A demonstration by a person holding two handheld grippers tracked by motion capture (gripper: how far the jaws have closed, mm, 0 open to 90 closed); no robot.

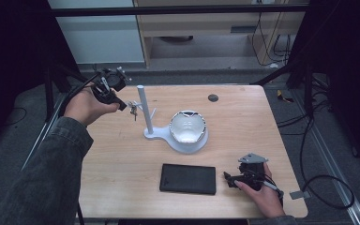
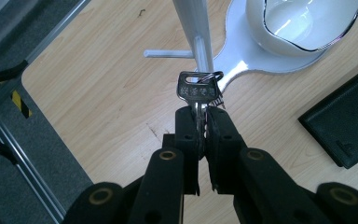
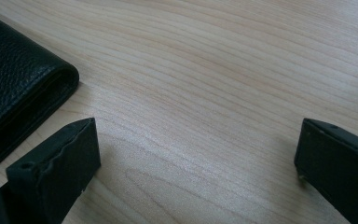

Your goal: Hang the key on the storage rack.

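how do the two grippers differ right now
The left gripper is shut on a key; the right gripper stands wide open with nothing between its jaws. The left is raised beside the white stand; the right sits low over the table next to the black wallet. Both are black, two-jawed and hand-held.

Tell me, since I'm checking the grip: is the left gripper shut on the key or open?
Shut on it. In the left gripper view the left gripper has both jaws pressed against the key, whose blade runs down between them.
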